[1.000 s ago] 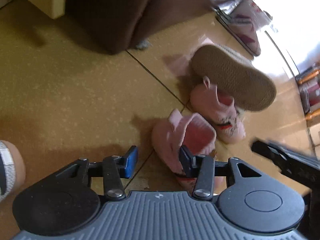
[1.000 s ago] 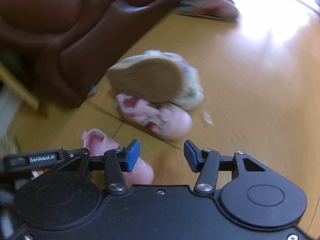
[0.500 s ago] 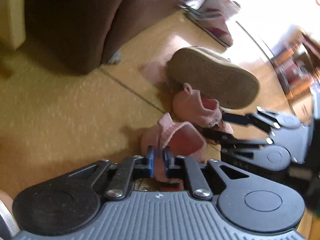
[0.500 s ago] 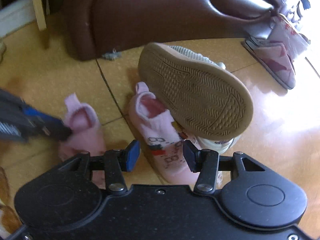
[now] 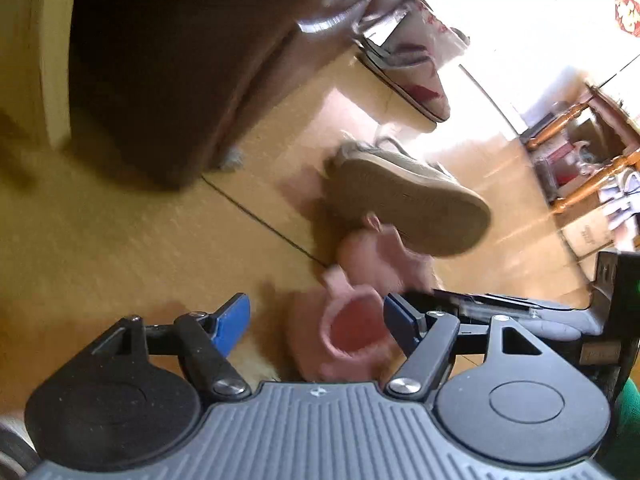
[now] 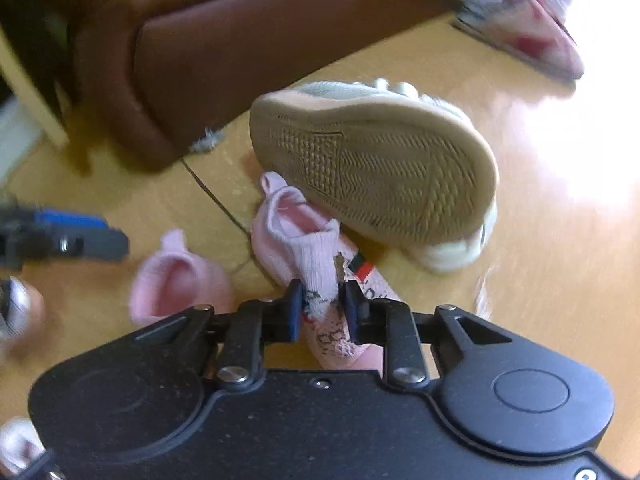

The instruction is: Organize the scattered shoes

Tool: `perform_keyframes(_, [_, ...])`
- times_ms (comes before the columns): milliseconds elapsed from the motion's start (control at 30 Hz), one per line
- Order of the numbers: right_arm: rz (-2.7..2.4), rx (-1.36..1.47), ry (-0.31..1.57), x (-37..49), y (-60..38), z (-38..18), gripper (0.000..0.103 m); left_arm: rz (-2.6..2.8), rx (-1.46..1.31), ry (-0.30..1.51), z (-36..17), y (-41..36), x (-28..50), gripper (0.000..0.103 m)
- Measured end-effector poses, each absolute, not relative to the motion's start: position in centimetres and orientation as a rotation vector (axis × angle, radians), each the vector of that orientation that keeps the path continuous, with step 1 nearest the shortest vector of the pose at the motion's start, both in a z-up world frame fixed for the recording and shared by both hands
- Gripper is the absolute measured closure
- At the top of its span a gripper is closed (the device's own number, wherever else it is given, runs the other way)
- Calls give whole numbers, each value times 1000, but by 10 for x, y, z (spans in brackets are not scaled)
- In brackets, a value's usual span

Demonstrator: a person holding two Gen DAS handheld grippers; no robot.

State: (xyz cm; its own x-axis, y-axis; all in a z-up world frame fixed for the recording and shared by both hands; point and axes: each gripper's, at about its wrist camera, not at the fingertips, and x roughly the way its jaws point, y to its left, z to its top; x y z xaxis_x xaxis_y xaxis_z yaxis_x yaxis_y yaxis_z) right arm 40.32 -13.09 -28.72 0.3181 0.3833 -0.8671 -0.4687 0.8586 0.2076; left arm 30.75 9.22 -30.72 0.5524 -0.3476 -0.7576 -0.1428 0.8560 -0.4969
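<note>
Two small pink knit shoes lie on the yellow floor. The nearer pink shoe [image 5: 344,332] sits between the fingers of my left gripper [image 5: 316,324], whose jaws are opening; neither pad presses on it. My right gripper [image 6: 324,310] is closing, and its blue pads pinch the knit collar of the other pink shoe [image 6: 288,236]. A beige-soled sneaker [image 6: 372,168] leans tipped on its side against that shoe. The right gripper's fingers [image 5: 500,308] reach in from the right in the left wrist view. In the right wrist view the free pink shoe [image 6: 176,284] lies to the left.
A brown leather sofa [image 6: 240,40] stands right behind the shoes. A patterned slipper [image 5: 412,72] lies beyond by the sofa's corner. Wooden furniture legs [image 5: 580,160] stand at the far right. A person's socked foot [image 6: 16,312] is at the left edge.
My left gripper, shut on the near pink shoe's collar half a second ago, has opened and let go. My right gripper has come down and closed on the other pink shoe's collar.
</note>
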Motion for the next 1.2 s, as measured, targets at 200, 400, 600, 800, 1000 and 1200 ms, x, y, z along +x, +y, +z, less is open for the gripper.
perform_keyframes(200, [470,-5,1129,392,-134,-281,69,-30,-436,974,-312,51,295,30])
perform_keyframes(400, [530,-167,1064,381,-112,-283,56,114,-629,847,-303,65,282,30])
perform_keyframes(600, [589,-222,1042,379,-112,-294,56,199,-695,938,-311,75,299,62])
perform_keyframes(800, [605,-249,1006,368,-114,-292,56,126,-677,1030,-328,72,313,89])
perform_keyframes(1000, [566,6,1027,388,-141,-274,56,20,-614,994,-328,85,310,97])
perform_keyframes(1200, [483,149,1159,416,-137,-288,56,-63,-462,966,-314,93,316,97])
